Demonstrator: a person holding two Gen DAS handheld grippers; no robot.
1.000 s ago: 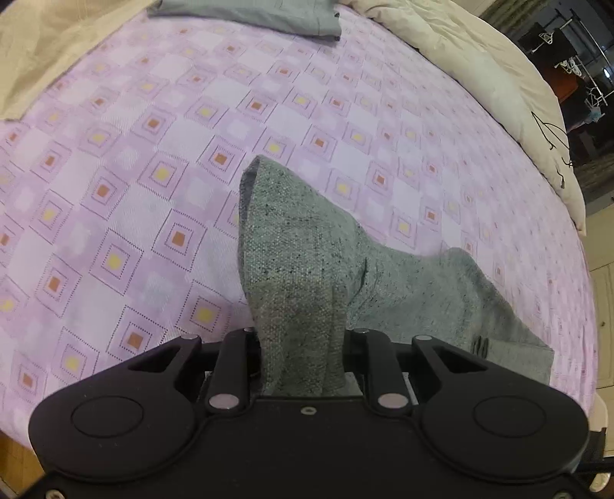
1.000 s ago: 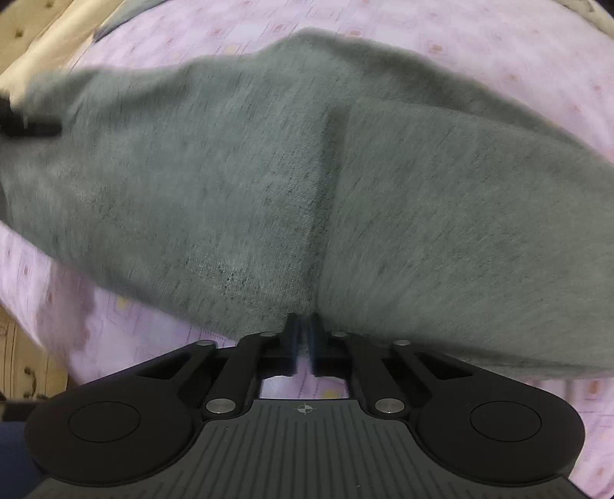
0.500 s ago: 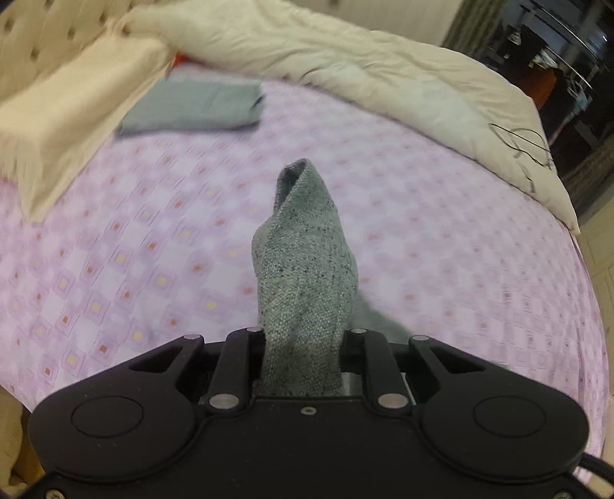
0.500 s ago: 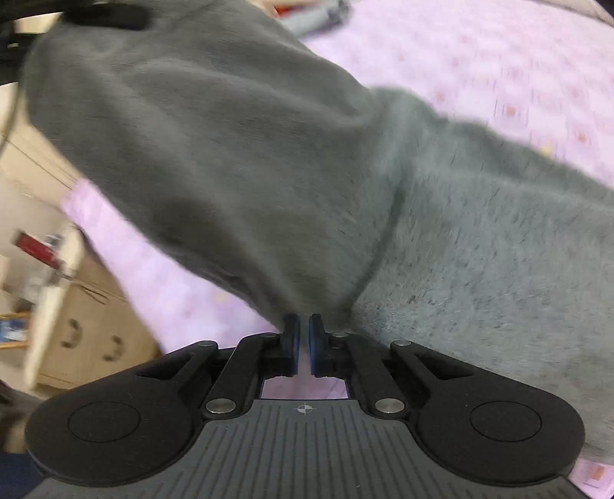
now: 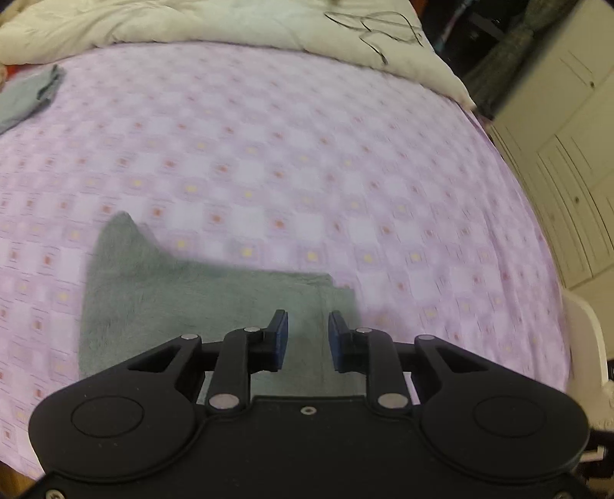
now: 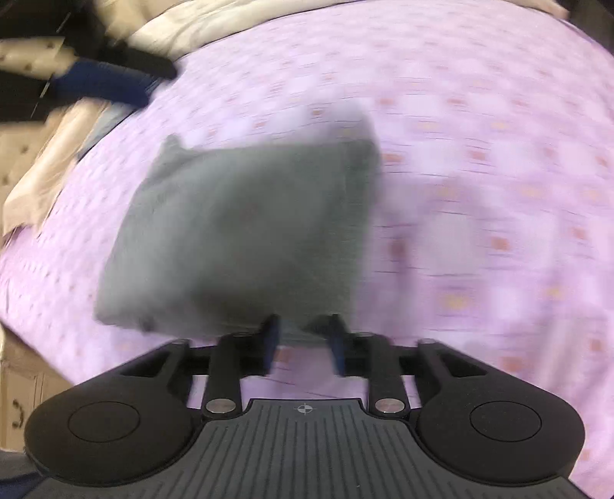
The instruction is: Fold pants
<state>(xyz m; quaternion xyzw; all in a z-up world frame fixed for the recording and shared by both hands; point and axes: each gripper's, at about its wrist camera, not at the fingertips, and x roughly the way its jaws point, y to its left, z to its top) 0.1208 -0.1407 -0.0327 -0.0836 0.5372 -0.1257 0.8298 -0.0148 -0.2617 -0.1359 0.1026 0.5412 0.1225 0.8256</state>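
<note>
The grey pants [image 5: 215, 303] lie as a folded, roughly rectangular bundle on the bed [image 5: 307, 153], on its lilac patterned sheet, near the edge closest to the person. The left gripper [image 5: 306, 337] hangs just over the bundle's near right part with its jaws apart and nothing between them. The right gripper [image 6: 303, 337] is likewise released, jaws spread, with the bundle's near edge right at its fingertips; whether they touch the cloth is lost in the blur. In the right wrist view the bundle [image 6: 245, 230] lies straight ahead and somewhat left, its long axis running away from the gripper. Both grippers sit close to it; the fold looks essentially complete, though one corner sticks up at the far left. Another folded grey garment [image 5: 27, 96] rests well apart, by the cream duvet [image 5: 230, 23].
</note>
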